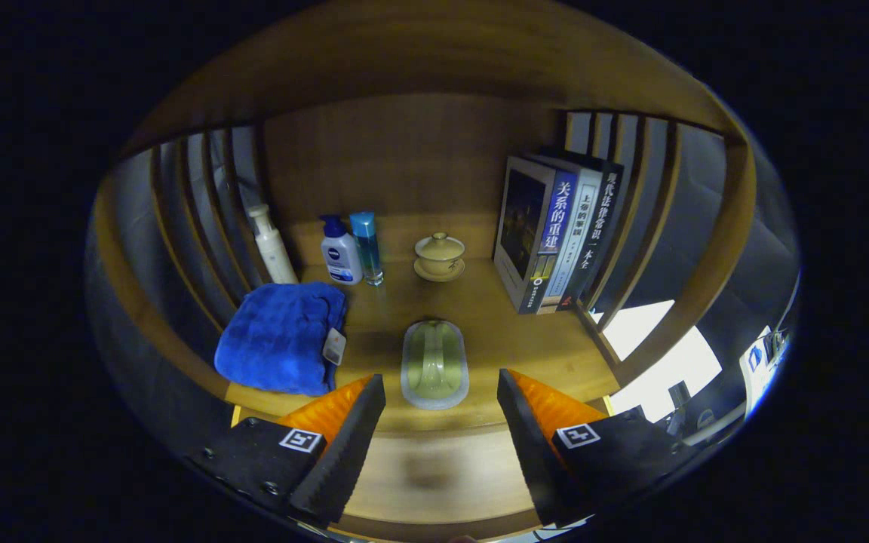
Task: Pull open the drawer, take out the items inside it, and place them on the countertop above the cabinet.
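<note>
Pale green, the lidded box [435, 365] lies on the counter [540, 347] just ahead of the wide-spread, empty gripper [440, 396]; I'd advance centred, then close evenly on its long sides.

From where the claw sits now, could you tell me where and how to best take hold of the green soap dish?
Grip the soap dish across its narrow width, coming straight ahead and down. It lies flat on the countertop, long axis along the open claw, between the fingertips, its long sides facing both fingers.
</note>
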